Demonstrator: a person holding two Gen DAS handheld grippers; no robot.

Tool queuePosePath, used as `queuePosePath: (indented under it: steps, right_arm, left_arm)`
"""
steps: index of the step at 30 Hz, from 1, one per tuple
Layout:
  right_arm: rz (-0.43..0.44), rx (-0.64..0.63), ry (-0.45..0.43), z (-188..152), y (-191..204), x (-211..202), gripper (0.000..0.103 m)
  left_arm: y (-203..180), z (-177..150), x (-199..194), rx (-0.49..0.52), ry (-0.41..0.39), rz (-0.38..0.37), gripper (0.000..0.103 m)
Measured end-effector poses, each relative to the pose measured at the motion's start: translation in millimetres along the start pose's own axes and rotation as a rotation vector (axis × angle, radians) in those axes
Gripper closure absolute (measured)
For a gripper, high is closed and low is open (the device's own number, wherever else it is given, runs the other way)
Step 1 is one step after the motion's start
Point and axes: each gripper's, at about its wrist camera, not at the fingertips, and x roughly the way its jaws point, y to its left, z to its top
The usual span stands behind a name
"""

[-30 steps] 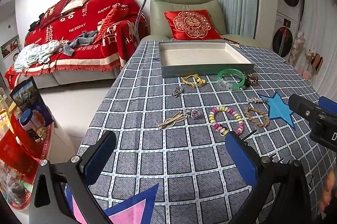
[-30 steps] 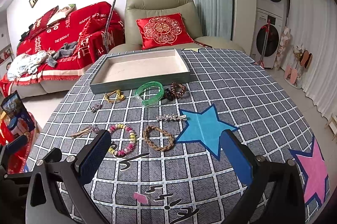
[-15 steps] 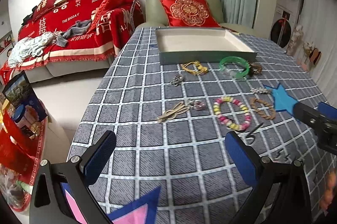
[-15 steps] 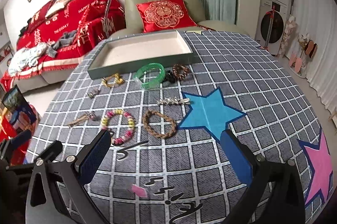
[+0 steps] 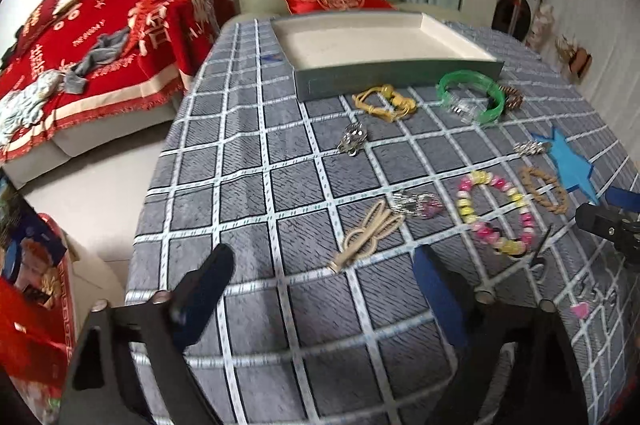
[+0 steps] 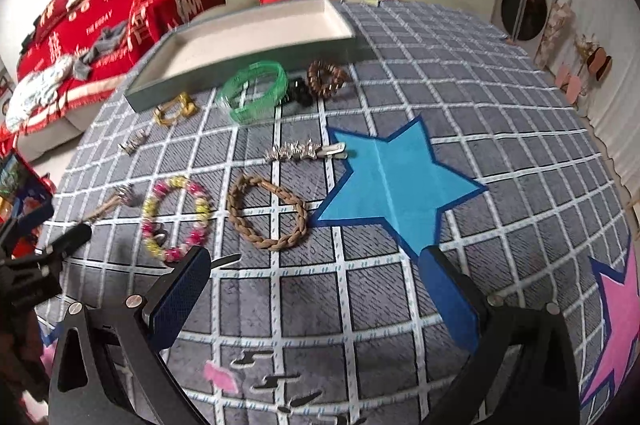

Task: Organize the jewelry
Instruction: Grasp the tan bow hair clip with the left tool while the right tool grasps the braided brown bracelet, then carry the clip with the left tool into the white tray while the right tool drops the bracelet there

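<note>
Jewelry lies scattered on the checked tablecloth (image 6: 400, 305) before us, in front of the bare tray (image 6: 256, 37): green bangle (image 6: 256, 91), beaded bracelet (image 6: 176, 217), braided cord (image 6: 266, 211). Our left gripper (image 5: 324, 277) and right gripper (image 6: 316, 273) both hang spread wide over the cloth, gripping nothing.

We note a table (image 6: 460, 97) under grey checked cloth; tray (image 6: 248, 37) at twelve o'clock, green bangle (image 6: 256, 89) before it, beaded bracelet (image 6: 176, 217) at nine, braided band (image 6: 268, 213) centre.
</note>
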Motion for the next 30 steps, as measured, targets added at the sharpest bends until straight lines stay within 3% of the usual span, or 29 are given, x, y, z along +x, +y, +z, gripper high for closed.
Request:
queuePosePath:
  steps: [3, 4, 11, 14, 16, 17, 18, 19, 20, 22, 23, 30]
  right_arm:
    - [0.002, -0.036, 0.026, 4.3, 3.6, 13.8, 0.000]
    - [0.004, -0.049, 0.033, 5.5, 5.3, 17.4, 0.000]
    - [-0.003, -0.140, 0.045, 16.3, 20.2, 34.3, 0.003]
    - [0.013, -0.164, 0.048, 19.0, 25.8, 33.6, 0.011]
    - [0.025, -0.182, 0.046, 19.3, 29.9, 31.0, 0.023]
    - [0.028, -0.187, 0.046, 19.5, 31.6, 30.1, 0.027]
    - [0.030, -0.191, 0.048, 19.9, 33.4, 28.9, 0.035]
    - [0.036, -0.196, 0.048, 20.5, 35.3, 27.3, 0.047]
    - [0.038, -0.198, 0.048, 20.5, 37.1, 26.1, 0.055]
    - [0.047, -0.198, 0.052, 20.4, 38.8, 24.6, 0.085]
    - [0.047, -0.194, 0.054, 20.2, 39.9, 24.3, 0.089]
    - [0.100, -0.113, 0.030, 23.0, 26.9, 12.4, 0.090]
  left_arm:
    - [2.0, 4.6, 11.6, 0.016, 0.029, -0.027, 0.005]
    - [1.6, 6.0, 14.5, 0.024, 0.037, -0.037, 0.013]
    - [-4.3, 16.8, 23.7, 0.046, 0.063, -0.105, 0.014]
    - [-7.2, 17.7, 23.5, 0.054, 0.067, -0.120, 0.019]
    - [-10.5, 17.6, 21.6, 0.070, 0.061, -0.133, 0.030]
    - [-12.6, 17.0, 19.9, 0.080, 0.057, -0.137, 0.042]
    - [-15.2, 16.6, 18.1, 0.092, 0.053, -0.143, 0.050]
    - [-17.2, 16.3, 16.5, 0.100, 0.050, -0.146, 0.065]
    - [-19.5, 16.3, 15.7, 0.108, 0.050, -0.151, 0.070]
    - [-20.7, 15.3, 14.0, 0.108, 0.047, -0.160, 0.070]
    - [-20.5, 14.9, 13.1, 0.103, 0.044, -0.165, 0.070]
    - [-13.1, 13.4, 5.3, 0.045, 0.043, -0.202, 0.070]
